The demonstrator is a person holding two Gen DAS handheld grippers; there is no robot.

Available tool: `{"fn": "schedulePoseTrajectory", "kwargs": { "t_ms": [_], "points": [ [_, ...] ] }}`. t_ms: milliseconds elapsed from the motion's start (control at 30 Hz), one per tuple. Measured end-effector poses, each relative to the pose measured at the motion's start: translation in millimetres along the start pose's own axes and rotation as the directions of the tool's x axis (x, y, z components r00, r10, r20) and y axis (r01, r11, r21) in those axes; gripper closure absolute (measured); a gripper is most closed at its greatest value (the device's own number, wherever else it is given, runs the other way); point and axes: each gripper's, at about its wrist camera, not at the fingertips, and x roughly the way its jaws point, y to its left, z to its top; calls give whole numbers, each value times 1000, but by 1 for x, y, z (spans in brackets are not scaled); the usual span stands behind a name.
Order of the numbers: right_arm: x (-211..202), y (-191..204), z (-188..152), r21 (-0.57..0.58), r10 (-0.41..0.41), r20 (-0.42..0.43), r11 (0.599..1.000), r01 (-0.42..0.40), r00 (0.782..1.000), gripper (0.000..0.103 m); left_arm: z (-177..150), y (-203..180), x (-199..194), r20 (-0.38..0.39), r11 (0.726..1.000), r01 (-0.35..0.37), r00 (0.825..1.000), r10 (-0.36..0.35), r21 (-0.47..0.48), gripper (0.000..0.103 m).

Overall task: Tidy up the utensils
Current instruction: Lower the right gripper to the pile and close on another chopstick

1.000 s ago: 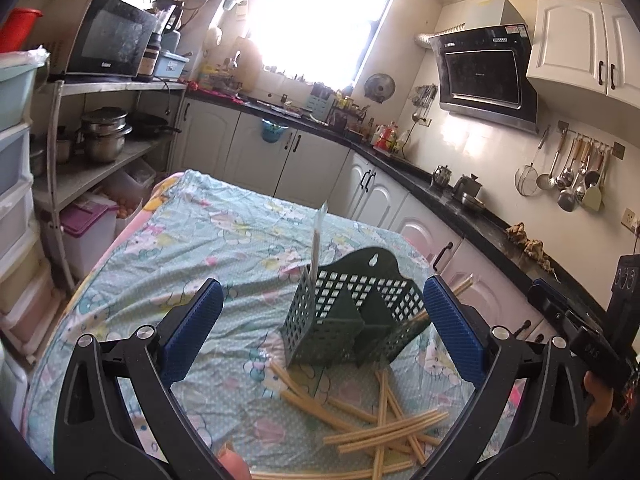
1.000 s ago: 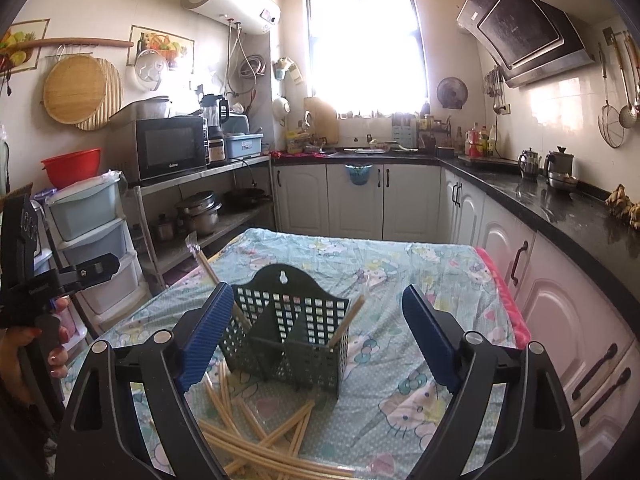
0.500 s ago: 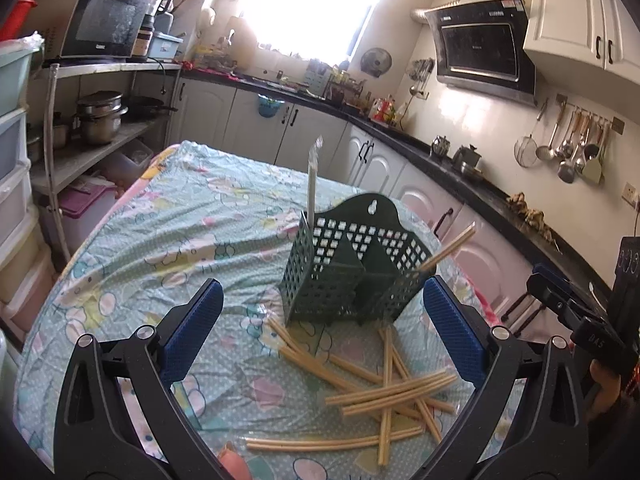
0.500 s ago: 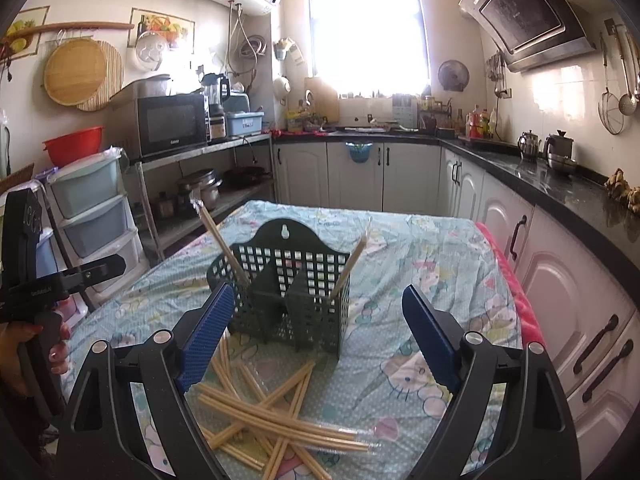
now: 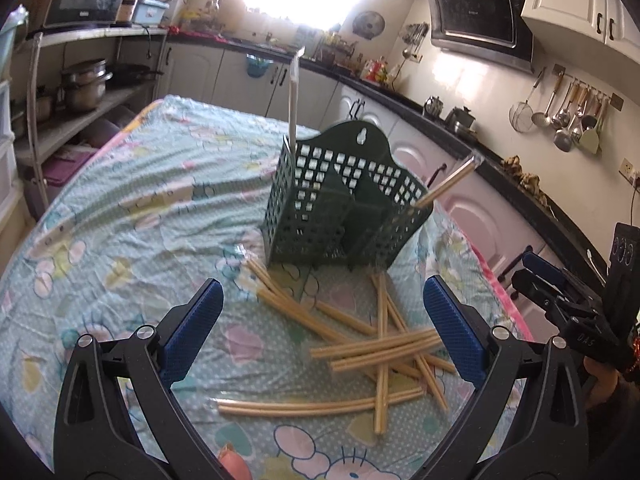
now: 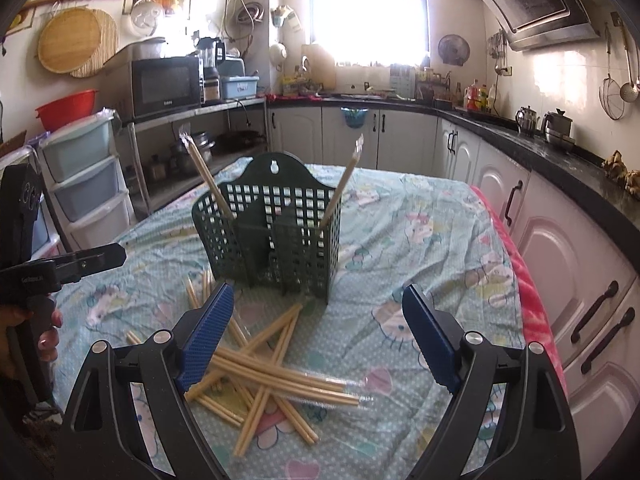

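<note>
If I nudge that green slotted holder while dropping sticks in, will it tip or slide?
Probably slides or tips easily: the green holder looks like thin perforated plastic, likely light. It stands tall on wrinkled cloth, and two sticks lean outward from its end compartments, adding leverage.

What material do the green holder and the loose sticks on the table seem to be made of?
Green holder: probably moulded plastic, matte dark green, with a regular square grid of holes. Loose sticks: likely bamboo or wood, pale tan; some seem wrapped in clear film, glinting at the ends.
</note>
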Motion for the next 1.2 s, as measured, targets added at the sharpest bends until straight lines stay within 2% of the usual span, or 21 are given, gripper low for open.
{"fn": "schedulePoseTrajectory", "kwargs": {
  "t_ms": [300, 567, 867, 1000, 1200],
  "points": [
    [7, -5, -22, 8, -9, -57, 1000, 10, 998, 20, -19, 18, 21, -100, 995, 39, 994, -48, -91, 11],
    [17, -8, -41, 15, -13, -112, 1000, 15, 994, 20, -32, 26, 38, -172, 985, 82, 979, -108, -152, 11],
    [32, -23, -55, 67, -14, -174, 997, 26, 985, 20, -45, 27, 61, -240, 957, 143, 949, -205, -251, 25],
    [39, -31, -59, 91, -14, -198, 995, 33, 980, 21, -47, 30, 68, -245, 947, 156, 942, -228, -282, 30],
    [50, -41, -65, 142, 11, -241, 990, 24, 971, 30, -46, 29, 78, -242, 935, 172, 937, -253, -309, 37]
  ]
}}
